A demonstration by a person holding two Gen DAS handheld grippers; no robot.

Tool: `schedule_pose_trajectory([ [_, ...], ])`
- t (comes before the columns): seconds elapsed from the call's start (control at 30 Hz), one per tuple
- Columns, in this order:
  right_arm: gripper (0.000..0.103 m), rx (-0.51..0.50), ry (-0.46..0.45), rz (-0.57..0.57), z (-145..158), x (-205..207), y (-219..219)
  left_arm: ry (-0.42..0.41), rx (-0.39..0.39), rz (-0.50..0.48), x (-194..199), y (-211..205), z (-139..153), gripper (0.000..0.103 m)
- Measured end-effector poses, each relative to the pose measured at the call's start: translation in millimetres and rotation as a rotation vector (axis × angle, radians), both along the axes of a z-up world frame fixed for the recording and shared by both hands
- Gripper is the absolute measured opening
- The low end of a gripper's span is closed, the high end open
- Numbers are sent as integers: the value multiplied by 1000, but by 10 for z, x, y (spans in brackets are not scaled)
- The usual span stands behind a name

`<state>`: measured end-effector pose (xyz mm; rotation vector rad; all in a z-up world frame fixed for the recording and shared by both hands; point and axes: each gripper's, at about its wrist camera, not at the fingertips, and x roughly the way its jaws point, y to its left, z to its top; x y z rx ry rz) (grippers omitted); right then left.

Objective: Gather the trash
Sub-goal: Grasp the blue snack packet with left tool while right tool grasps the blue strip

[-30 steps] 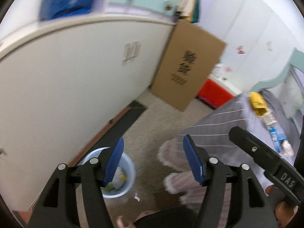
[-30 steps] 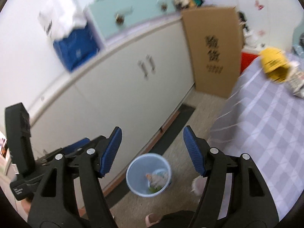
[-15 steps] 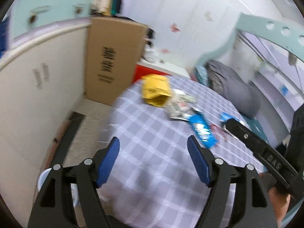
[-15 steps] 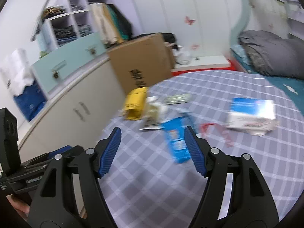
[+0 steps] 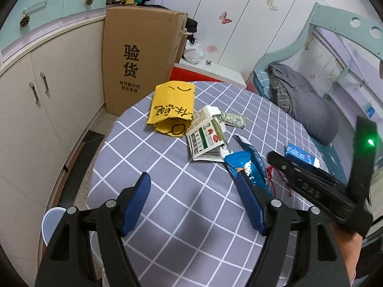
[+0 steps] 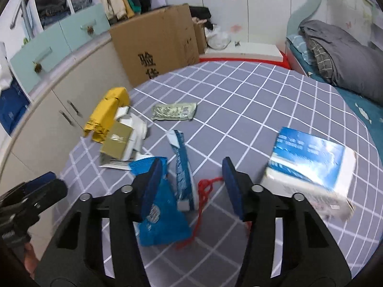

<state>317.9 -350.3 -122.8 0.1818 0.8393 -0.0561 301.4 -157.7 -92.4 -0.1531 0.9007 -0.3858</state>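
Black left tool (image 5: 194, 186), ribbed blue pads (image 5: 136, 203), silver screws

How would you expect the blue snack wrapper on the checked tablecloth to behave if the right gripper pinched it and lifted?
The blue snack wrapper looks torn open and creased, so it would probably flop and sag, not stay stiff. It seems empty and thin, so likely very light. Its glossy film may slip between the right gripper's pads, and the red string lying against it might drag along.

Yellow bag (image 5: 172, 110), flattened carton (image 5: 205, 135), blue wrapper (image 5: 249, 167), blue-white box (image 6: 308, 165), strewn on checked table (image 5: 167, 167)
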Motion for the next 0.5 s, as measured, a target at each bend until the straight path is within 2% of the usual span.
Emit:
schedule_pose_trajectory([
  [0.07, 49, -20, 37, 8, -96, 104, -9, 13, 7, -5, 47, -58, -41, 72],
  [0.17, 41, -24, 54, 31, -190, 173, -53, 30, 5, -20, 100, -163, -96, 72],
  [0.23, 17, -34, 47, 45, -193, 179, -66, 40, 3, -35, 123, -242, -124, 72],
  [0.27, 13, -30, 44, 38, -192, 169, -110, 52, 6, -47, 143, -307, -150, 72],
  [0.5, 13, 5, -84, -34, 49, -183, -415, 110, 20, -94, 221, -712, -288, 72],
])
